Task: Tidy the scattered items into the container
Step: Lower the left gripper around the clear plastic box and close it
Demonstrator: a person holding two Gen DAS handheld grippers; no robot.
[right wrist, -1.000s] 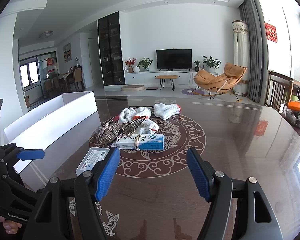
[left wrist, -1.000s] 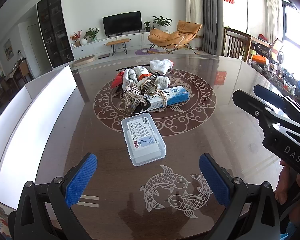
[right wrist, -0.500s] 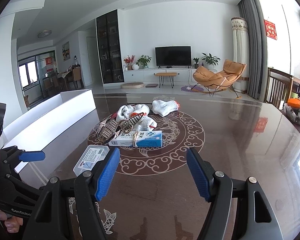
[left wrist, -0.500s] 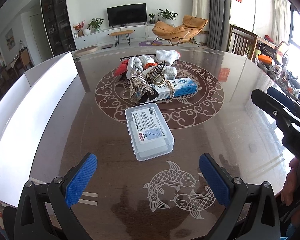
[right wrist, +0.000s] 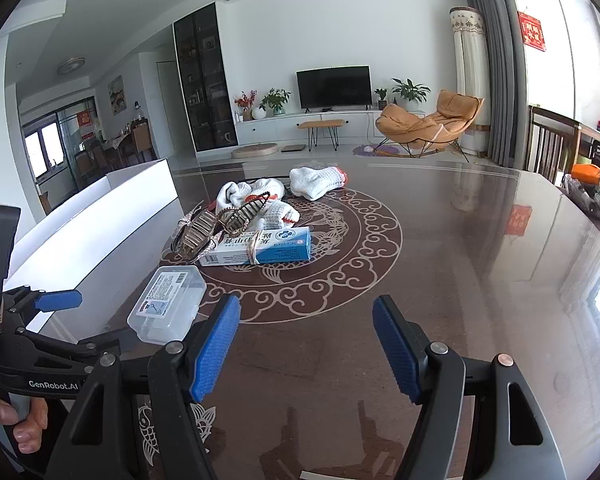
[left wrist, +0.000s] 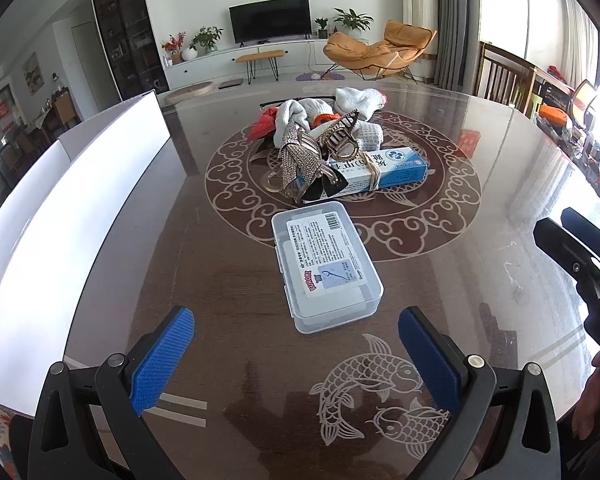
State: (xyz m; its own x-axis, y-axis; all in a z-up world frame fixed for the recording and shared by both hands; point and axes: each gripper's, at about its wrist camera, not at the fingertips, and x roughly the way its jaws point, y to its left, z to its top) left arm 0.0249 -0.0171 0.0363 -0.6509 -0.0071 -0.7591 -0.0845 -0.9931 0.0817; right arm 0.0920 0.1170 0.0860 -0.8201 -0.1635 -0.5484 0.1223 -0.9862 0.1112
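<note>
I am holding both the left tongs (left wrist: 296,354) and right tongs (right wrist: 306,346) released. Risk: the plastic box (left wrist: 325,265), lower centre, skidding across the glossy worktop (left wrist: 500,280).

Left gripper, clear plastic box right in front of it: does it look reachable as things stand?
Probably yes. The left gripper is open, its jaws spread wider than the clear plastic box, which lies alone on the table straight ahead. Nothing sits between them; the pile of items lies beyond it.
</note>
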